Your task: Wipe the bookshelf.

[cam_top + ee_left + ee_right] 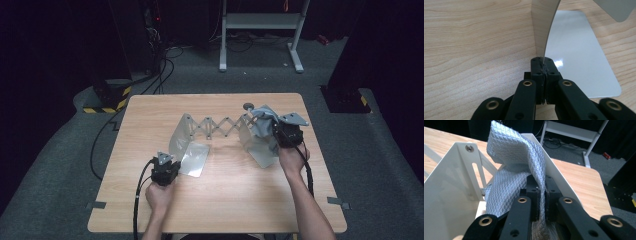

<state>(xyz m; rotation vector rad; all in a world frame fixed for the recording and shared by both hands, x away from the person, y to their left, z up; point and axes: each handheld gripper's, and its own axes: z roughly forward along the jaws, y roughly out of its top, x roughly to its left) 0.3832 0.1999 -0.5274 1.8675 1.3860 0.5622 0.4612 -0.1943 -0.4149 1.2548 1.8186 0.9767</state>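
A light wood-grain worktop (pixel 215 200) with rounded corners stands on grey carpet (pixel 60 165) in a dark room. Beyond its far edge a white metal frame (pixel 260 22) with two feet rests on the floor, and black cables (pixel 160 75) run down from the dark far left toward the worktop's left side. Yellow-and-black hazard tape (pixel 107 105) marks a base near the far left corner, and a similar base sits at the far right. Short strips of grey tape (pixel 96 205) stick out from the worktop's near left and near right edges.

Across the middle of the worktop lies an expandable metal rack (pixel 215 127): two bent, pale end plates joined by a scissor lattice. The left end plate (pixel 574 50) has its flat foot lying on the wood and its upright wall rising from it.

The left gripper (pixel 164 167), held in the person's left hand (pixel 159 196) at the near left, has its fingers (pixel 550 71) closed tight on the near edge of that upright wall. The right gripper (pixel 286 134), at the right of the worktop, has its fingers (pixel 534 192) clamped on a grey quilted cloth (pixel 516 165), which drapes over the top edge of the right end plate (pixel 449 185) and hangs down inside it. In the high view the cloth bunches at the far end of that plate, just beside a small dark knob (pixel 248 105).
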